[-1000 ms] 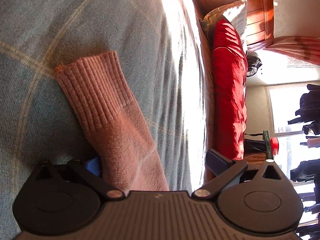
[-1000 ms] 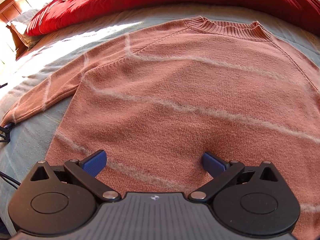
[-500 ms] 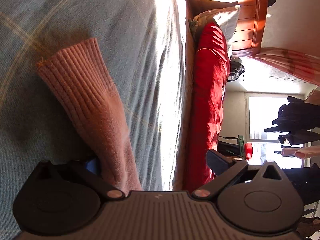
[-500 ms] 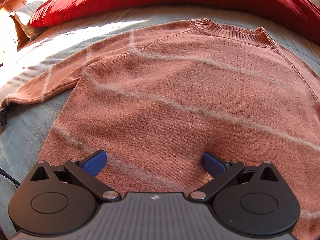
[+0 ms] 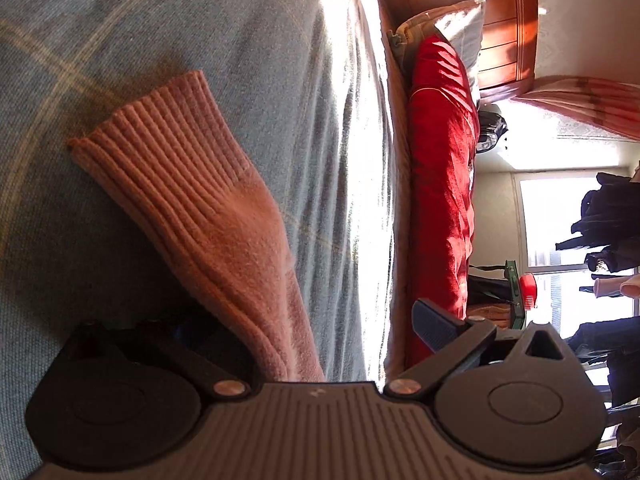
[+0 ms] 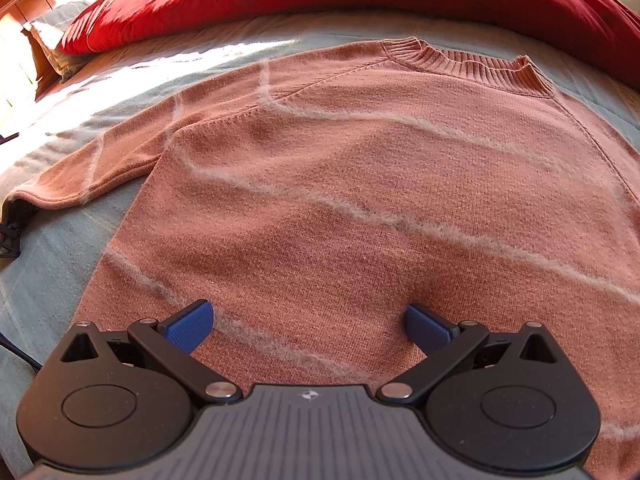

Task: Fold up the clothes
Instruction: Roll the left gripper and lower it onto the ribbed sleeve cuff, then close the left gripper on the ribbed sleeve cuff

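Sweater [image 6: 360, 200], salmon-pink with fuzzy pale stripes, lies flat under the right gripper's [image 6: 308, 326] spread fingers; left gripper's [image 5: 308, 328] too.

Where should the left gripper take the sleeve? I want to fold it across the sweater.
Probably just behind the ribbed cuff, coming from the cuff end along the sleeve. The sleeve lies flat on the bedspread, stretched away from the sweater, so its thin end edge is easiest to pinch. The left gripper is open with the sleeve between its fingers.
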`<state>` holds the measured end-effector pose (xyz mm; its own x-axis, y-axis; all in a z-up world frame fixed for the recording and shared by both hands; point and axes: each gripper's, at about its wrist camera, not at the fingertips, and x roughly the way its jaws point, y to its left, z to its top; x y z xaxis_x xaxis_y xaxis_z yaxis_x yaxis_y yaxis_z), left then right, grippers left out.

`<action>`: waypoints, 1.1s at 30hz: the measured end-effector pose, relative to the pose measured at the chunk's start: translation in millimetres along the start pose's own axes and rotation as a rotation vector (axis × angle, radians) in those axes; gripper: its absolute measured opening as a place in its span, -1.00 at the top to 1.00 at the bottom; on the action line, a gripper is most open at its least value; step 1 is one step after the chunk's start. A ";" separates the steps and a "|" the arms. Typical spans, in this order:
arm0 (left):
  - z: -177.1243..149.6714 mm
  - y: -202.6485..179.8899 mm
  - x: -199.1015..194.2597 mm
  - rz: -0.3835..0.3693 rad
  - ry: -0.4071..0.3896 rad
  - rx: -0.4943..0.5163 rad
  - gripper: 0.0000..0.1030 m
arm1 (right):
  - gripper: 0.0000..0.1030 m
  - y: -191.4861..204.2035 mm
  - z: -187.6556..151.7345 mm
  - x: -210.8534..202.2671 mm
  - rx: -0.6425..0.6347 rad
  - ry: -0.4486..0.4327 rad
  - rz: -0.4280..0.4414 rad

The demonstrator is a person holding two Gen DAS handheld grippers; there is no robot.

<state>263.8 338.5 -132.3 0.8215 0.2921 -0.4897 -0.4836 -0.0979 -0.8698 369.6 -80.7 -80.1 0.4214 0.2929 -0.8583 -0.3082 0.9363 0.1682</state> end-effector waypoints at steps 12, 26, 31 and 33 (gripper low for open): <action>-4.6 -42.0 5.7 -0.103 0.051 0.190 -0.96 | -1.00 2.4 -0.4 1.5 -0.018 -0.002 -0.008; -16.4 -55.6 12.7 0.021 0.080 0.303 -0.88 | -1.00 -6.9 3.1 -11.2 0.013 -0.007 0.057; -9.4 -52.9 1.3 0.019 0.047 0.319 -0.88 | -1.00 -9.5 -0.1 -12.2 0.012 -0.006 0.066; -12.0 -56.6 3.5 0.002 0.069 0.343 -0.88 | -1.00 -9.5 -1.4 -12.7 0.008 -0.008 0.066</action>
<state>297.7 333.6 -85.5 0.8333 0.2262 -0.5044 -0.5489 0.2300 -0.8036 366.0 -93.5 -71.6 0.4076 0.3556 -0.8411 -0.3286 0.9165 0.2282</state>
